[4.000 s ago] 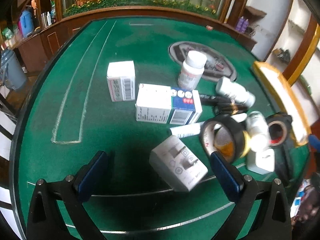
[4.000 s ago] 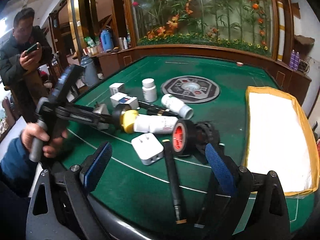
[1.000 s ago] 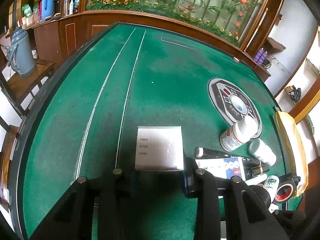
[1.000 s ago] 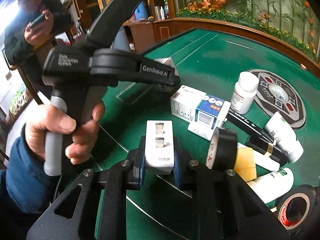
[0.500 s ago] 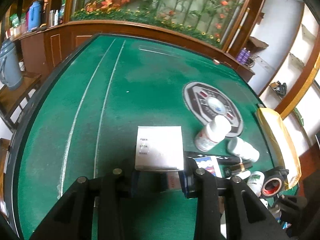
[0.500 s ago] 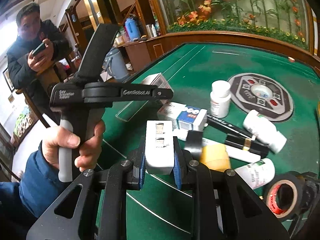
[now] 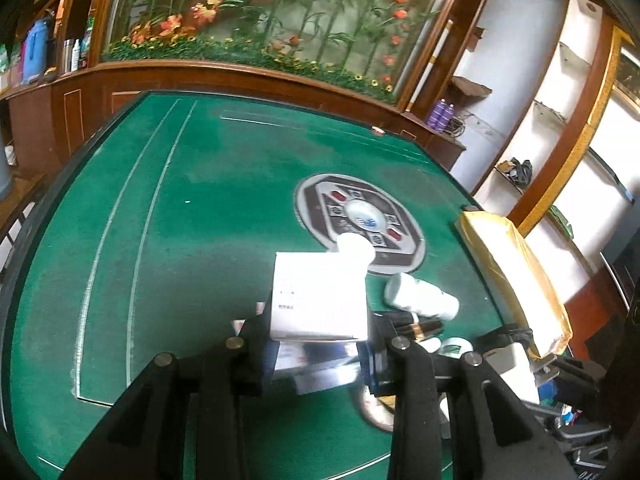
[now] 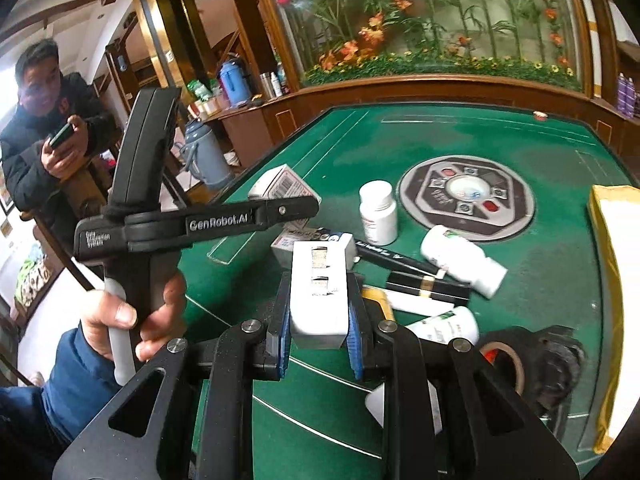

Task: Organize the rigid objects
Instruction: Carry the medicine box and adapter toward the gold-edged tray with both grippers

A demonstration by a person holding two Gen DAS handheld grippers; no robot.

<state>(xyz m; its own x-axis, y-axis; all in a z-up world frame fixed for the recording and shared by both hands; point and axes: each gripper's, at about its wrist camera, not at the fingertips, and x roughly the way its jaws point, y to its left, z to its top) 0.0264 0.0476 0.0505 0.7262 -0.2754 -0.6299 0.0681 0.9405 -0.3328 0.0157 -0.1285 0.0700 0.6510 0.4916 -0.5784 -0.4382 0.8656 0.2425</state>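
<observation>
Lifting clear of the green table (image 7: pixel 200 208), the left gripper (image 7: pixel 318 344) grasps a white box (image 7: pixel 318 296) and the right gripper (image 8: pixel 318 340) clamps a white plug adapter (image 8: pixel 318 288), both unheld four seconds ago. Both now hang above the clutter of bottles, so I judge each needs a set-down spot, perhaps the yellow-rimmed tray (image 8: pixel 608 240).

A games or leisure room in a home or teahouse is suggested. A green felt mahjong tabletop (image 7: pixel 224 208) with a round grey control panel (image 7: pixel 360 216) is seen, backed by a curved dark wood counter (image 8: pixel 440 88), a glass-fronted flower display (image 8: pixel 440 16) and white wall shelves (image 7: pixel 560 92).
</observation>
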